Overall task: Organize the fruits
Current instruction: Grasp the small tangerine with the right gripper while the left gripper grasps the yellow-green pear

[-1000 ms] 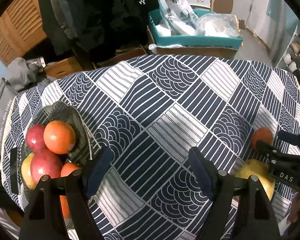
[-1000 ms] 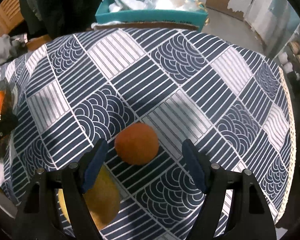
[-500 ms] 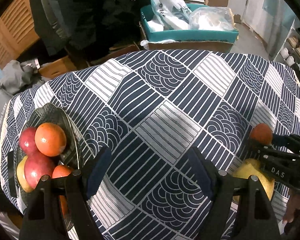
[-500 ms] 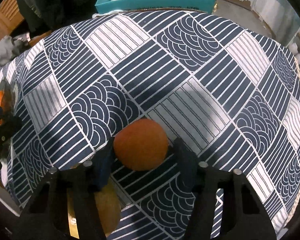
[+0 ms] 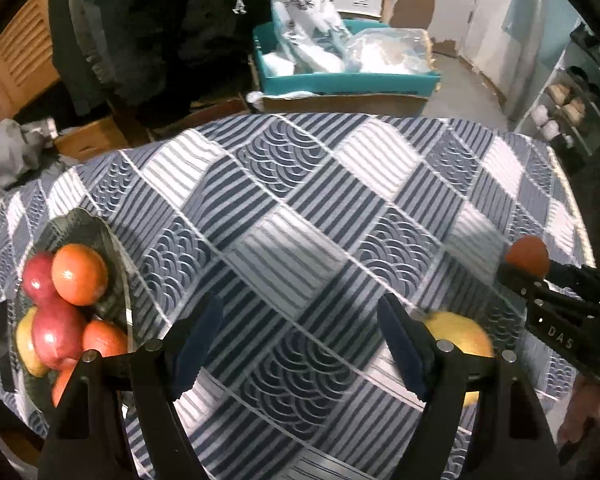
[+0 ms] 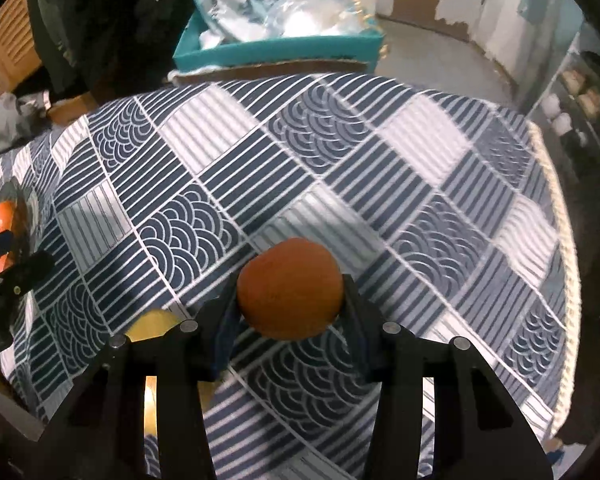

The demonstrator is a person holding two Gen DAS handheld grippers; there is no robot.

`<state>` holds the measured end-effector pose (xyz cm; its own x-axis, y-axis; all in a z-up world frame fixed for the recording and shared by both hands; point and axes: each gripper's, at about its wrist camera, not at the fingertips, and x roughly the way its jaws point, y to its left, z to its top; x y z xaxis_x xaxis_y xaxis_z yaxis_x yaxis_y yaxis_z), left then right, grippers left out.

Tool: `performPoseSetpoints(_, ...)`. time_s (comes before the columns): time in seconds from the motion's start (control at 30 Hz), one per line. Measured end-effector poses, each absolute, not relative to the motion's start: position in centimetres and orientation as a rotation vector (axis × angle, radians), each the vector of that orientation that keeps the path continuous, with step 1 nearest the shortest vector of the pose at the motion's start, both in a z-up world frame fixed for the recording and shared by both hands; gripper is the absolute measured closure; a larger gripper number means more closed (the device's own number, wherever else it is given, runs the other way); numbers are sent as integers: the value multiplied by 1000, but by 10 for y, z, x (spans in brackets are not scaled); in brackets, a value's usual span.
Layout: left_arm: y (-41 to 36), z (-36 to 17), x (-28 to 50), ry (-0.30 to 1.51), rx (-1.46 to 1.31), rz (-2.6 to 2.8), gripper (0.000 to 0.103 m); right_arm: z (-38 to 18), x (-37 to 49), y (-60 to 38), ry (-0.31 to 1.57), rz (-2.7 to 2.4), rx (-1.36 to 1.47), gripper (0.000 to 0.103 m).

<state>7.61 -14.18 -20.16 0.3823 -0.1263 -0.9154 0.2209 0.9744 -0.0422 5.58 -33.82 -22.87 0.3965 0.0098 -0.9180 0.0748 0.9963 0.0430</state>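
Fruit sits in two places on the counter [image 5: 300,208], which is covered by a navy-and-white patterned cloth. At the left edge of the left wrist view we see a dark glass bowl [image 5: 96,236] heaped with red apples [image 5: 56,336], oranges [image 5: 80,274] and one yellow fruit tucked at its near side. Our left gripper [image 5: 300,344] hangs above bare cloth with its jaws wide apart and nothing between them; the bowl lies just beside its left finger.

Our right gripper [image 6: 290,312] has just closed on a single orange [image 6: 290,288], and both pads now press against its sides. In the right wrist view the orange fills the gap between the fingers; in the left wrist view the same orange [image 5: 527,256] shows at the far right, clamped at the tip of the black gripper. A yellow fruit [image 5: 460,334] lies on the cloth just beside that gripper, partly hidden behind the fingers in both views. A bare hand [image 5: 588,412] shows at the lower right of the left wrist view, under the gripper body.

Beyond the counter stands a teal box [image 5: 348,80] stuffed with plastic bags.
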Motion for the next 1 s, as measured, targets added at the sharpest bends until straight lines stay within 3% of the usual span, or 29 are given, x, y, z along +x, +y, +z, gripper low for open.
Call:
performPoseSetpoints(0.13,-154,-198,66,1167,49,-273,16,-217,38,-346,1151,-70,72,57)
performPoseSetpoints(1.0,-228,-237,28,1286,110,-374,16,-223,-17,-381,1157,-129,69,56)
